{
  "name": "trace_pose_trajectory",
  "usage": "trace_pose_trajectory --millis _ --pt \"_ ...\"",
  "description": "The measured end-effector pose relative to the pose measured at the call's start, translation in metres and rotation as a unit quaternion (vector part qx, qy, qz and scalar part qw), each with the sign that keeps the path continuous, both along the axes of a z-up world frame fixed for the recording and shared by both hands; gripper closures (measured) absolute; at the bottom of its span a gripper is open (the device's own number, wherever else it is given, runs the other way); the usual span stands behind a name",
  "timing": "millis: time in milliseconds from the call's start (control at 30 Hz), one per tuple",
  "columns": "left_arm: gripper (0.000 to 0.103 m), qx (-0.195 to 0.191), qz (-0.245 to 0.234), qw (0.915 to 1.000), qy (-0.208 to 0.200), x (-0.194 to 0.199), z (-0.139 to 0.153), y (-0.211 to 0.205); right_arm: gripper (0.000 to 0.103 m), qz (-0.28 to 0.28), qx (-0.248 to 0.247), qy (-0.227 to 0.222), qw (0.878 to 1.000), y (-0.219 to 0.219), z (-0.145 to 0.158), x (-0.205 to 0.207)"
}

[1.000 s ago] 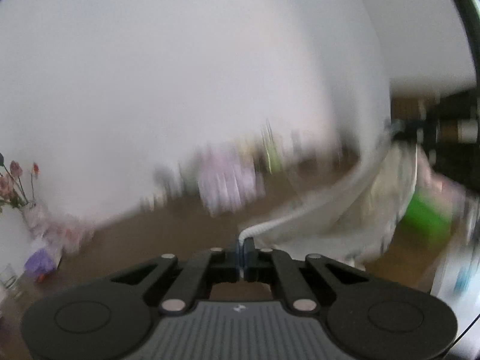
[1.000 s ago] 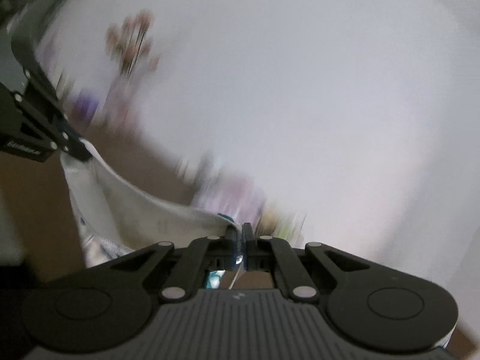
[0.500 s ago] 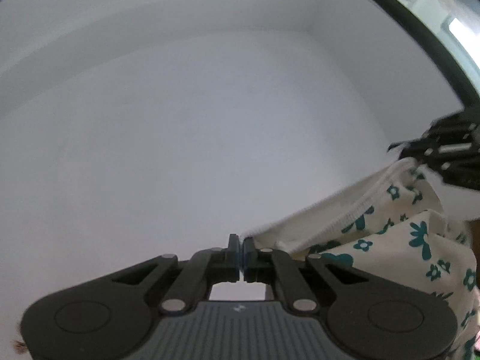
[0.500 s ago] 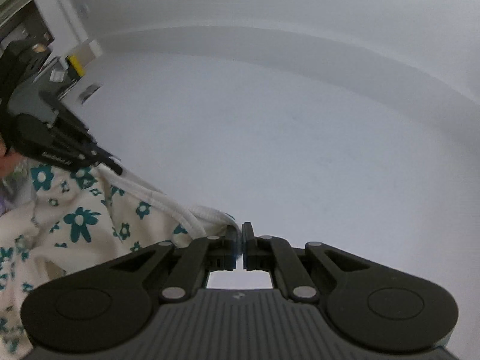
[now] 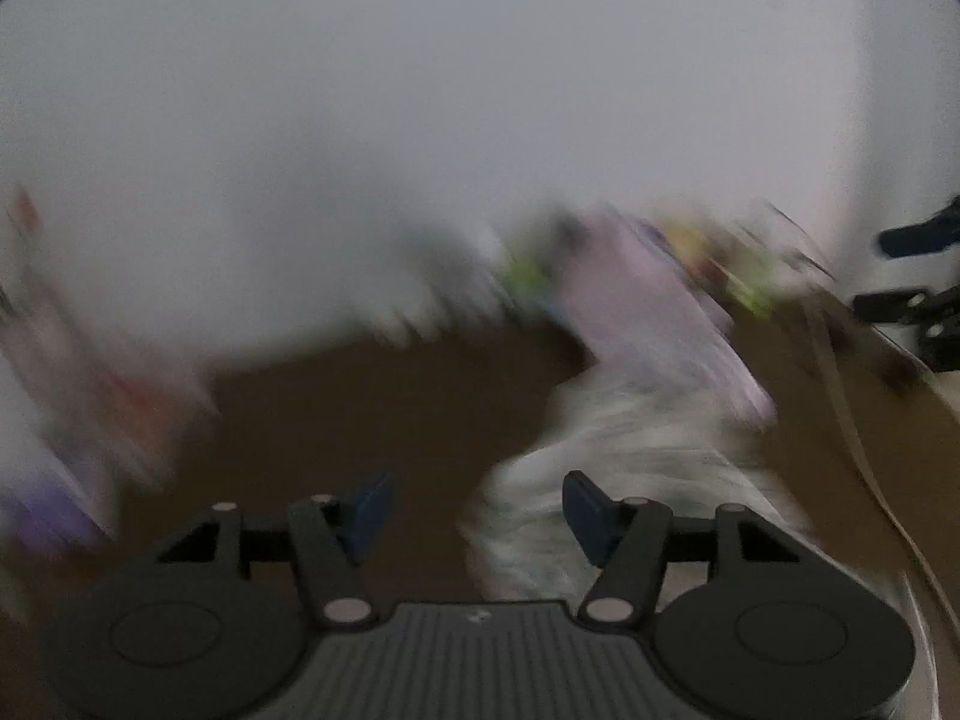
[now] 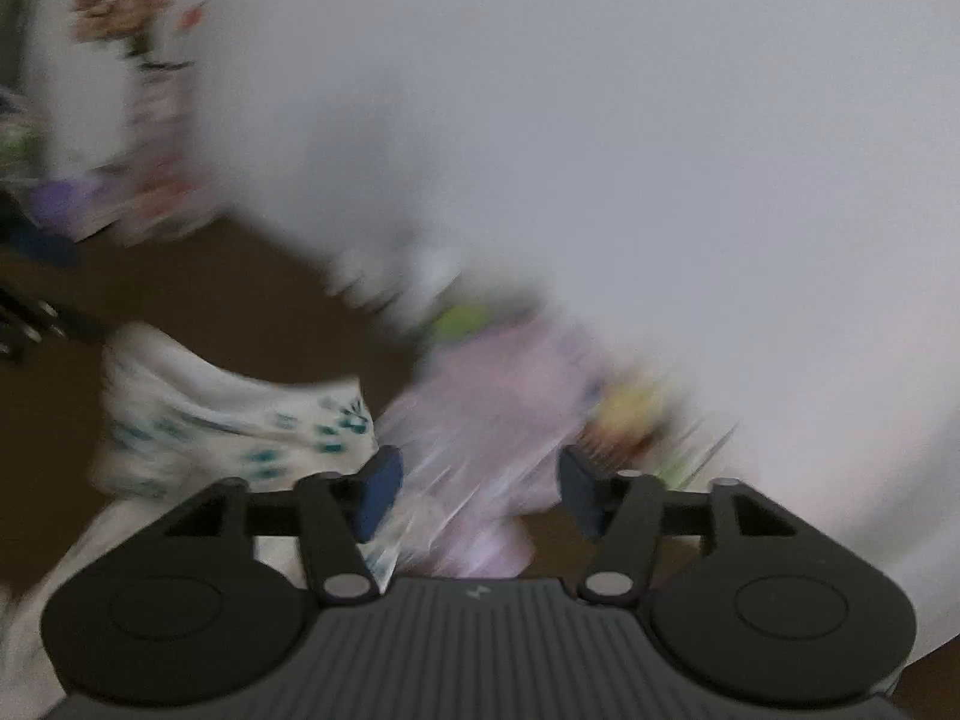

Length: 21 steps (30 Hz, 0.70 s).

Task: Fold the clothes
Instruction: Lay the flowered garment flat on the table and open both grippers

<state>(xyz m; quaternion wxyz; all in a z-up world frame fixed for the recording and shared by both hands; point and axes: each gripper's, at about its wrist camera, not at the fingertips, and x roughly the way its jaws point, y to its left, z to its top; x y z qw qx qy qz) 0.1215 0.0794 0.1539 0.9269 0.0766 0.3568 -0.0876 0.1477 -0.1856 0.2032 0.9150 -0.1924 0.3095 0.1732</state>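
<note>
Cream cotton printed with teal flowers lies crumpled on a brown table (image 5: 372,414); this floral garment (image 6: 240,414) is the thing to be folded, and it rests loose, held by neither tool. Both views are smeared with motion blur, so fine detail is lost.

In the left wrist view the left gripper (image 5: 474,510) has its two blue-tipped fingers spread wide apart with nothing between them; the pale cloth sits just beyond and to the right of its near fingertips. In the right wrist view the right gripper (image 6: 474,489) is likewise spread and empty; the garment lies to its left, near the left fingertip, and a blurred lilac item (image 6: 498,408), possibly more cloth, sits straight ahead between the fingers but not pinched.

The step in hand appears to be settling the released garment and taking a fresh grip; to do it well, each claw should probably slow until the view steadies, find a true edge or corner, not a bunched middle, and pinch a single layer; the two grips should sit well apart so the cloth can be drawn flat before any fold.

No basket, box or bin can be made out; at the far edge against the white wall (image 5: 480,120) stand blurred coloured objects, including what seem to be flowers (image 6: 132,6) at far left, too smeared to identify.
</note>
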Motion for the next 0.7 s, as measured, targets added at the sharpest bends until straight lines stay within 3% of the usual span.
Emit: trace_pose_trajectory --millis 67,133,200,267,300,333,367,433,533,567,600,633,700 --pt "0.033 -0.028 -0.026 0.9990 0.026 -0.028 -0.031 0.003 0.032 0.007 0.027 0.056 0.998 -0.018 -0.037 -0.019" --pt "0.019 -0.023 -0.035 0.9988 0.024 -0.061 -0.060 -0.009 0.032 0.030 0.039 0.107 0.993 -0.019 -0.075 -0.055" --pt "0.019 -0.015 -0.047 0.9986 0.021 -0.094 -0.088 -0.023 0.032 0.026 0.035 0.129 0.991 -0.010 -0.107 -0.096" --pt "0.022 0.025 -0.063 0.9977 0.005 -0.119 -0.108 -0.038 0.035 -0.003 0.038 0.136 0.990 -0.011 -0.136 -0.120" --pt "0.029 0.047 -0.057 0.9973 0.006 -0.125 -0.117 -0.044 0.055 -0.018 0.045 0.136 0.990 -0.013 -0.146 -0.129" --pt "0.051 0.063 -0.053 0.9966 0.006 -0.130 -0.124 -0.047 0.071 -0.032 0.068 0.134 0.988 -0.015 -0.151 -0.137" --pt "0.069 0.060 -0.056 0.9966 0.003 -0.132 -0.126 -0.041 0.094 -0.049 0.107 0.137 0.984 -0.016 -0.157 -0.145" --pt "0.079 0.066 -0.045 0.9968 0.000 -0.133 -0.125 -0.024 0.095 -0.046 0.178 0.134 0.974 -0.008 -0.157 -0.158" --pt "0.081 0.096 0.045 0.9943 0.010 -0.121 -0.118 0.014 0.096 -0.015 0.243 0.157 0.957 0.006 -0.162 -0.172" --pt "0.080 0.091 0.068 0.9934 0.015 -0.121 -0.111 0.022 0.092 -0.019 0.240 0.150 0.959 0.007 -0.161 -0.174" --pt "0.080 0.081 0.083 0.9932 0.016 -0.124 -0.103 0.028 0.081 -0.039 0.214 0.117 0.969 0.005 -0.156 -0.178" --pt "0.073 0.053 0.073 0.9959 0.000 -0.134 -0.093 0.030 0.075 -0.058 0.188 0.084 0.977 0.004 -0.151 -0.182" --pt "0.045 -0.001 0.054 0.9980 -0.032 -0.153 -0.079 0.029 0.071 -0.077 0.154 0.019 0.985 -0.001 -0.138 -0.190"
